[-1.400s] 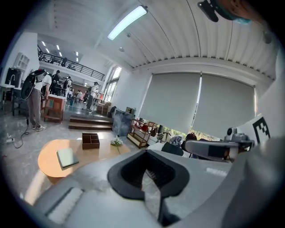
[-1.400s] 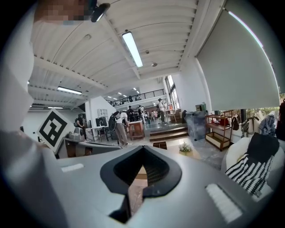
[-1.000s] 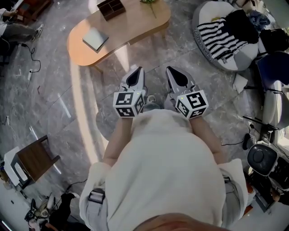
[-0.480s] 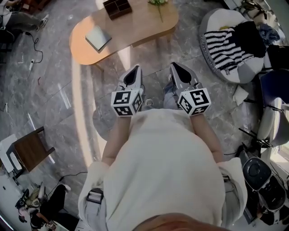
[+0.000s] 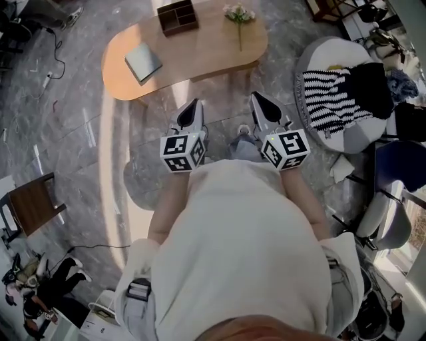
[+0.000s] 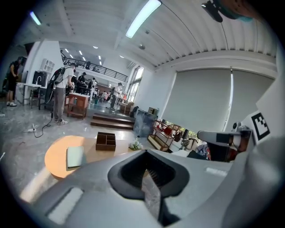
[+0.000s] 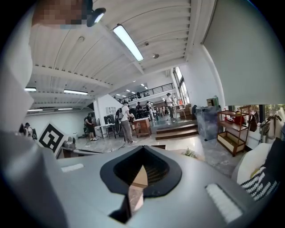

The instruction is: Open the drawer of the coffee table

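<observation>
The wooden coffee table [image 5: 219, 46] stands ahead of me on the marble floor, its near edge just beyond both grippers. On it lie a grey-green book [image 5: 143, 62], a dark compartment box [image 5: 177, 16] and a small flower bunch [image 5: 239, 13]. No drawer front shows in any view. My left gripper [image 5: 194, 103] and right gripper [image 5: 257, 97] are held side by side in front of my body, both shut and empty, pointing at the table. In the left gripper view the table [image 6: 55, 153] lies beyond the shut left gripper [image 6: 144, 152]. The right gripper [image 7: 142, 148] hides most of it in the right gripper view.
A round beanbag [image 5: 359, 136] with a striped cloth [image 5: 329, 93] sits to the right of the table. A small dark wooden stand [image 5: 30, 203] is at the left, and a cable [image 5: 50, 73] runs over the floor. Several people [image 6: 60, 95] stand far off.
I have stepped toward the coffee table; both grippers moved forward with me and stayed shut. The beanbag and the wooden stand have slid down in the head view.
</observation>
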Available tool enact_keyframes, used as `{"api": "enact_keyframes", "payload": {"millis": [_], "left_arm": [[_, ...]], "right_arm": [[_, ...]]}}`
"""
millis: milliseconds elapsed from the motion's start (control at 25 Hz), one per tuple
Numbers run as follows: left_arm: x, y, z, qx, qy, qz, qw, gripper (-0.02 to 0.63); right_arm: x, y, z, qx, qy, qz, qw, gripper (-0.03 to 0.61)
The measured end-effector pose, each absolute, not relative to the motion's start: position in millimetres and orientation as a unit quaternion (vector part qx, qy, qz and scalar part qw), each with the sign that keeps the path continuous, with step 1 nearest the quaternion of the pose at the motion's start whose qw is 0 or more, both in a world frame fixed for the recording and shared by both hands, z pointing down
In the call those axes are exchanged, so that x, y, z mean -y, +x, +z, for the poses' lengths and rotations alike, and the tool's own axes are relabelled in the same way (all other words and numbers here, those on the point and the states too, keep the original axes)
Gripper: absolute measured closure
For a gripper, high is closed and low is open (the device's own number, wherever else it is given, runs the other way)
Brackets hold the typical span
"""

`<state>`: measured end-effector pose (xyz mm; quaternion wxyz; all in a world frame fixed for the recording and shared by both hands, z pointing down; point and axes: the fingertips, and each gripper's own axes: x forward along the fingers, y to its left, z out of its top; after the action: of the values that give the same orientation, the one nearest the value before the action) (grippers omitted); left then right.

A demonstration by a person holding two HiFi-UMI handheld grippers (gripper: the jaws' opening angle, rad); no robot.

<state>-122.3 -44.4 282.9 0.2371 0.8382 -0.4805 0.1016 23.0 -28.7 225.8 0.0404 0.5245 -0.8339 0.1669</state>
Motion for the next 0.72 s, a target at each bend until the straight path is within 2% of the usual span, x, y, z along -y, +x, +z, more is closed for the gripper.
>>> {"api": "enact_keyframes", "payload": {"millis": [720], "left_arm": [[86,-83,303,0.612,0.743,0.075,0.261,0.615]], "right_arm": [[108,89,251,0.887,0.419,0.175,0.078,0.580]]}}
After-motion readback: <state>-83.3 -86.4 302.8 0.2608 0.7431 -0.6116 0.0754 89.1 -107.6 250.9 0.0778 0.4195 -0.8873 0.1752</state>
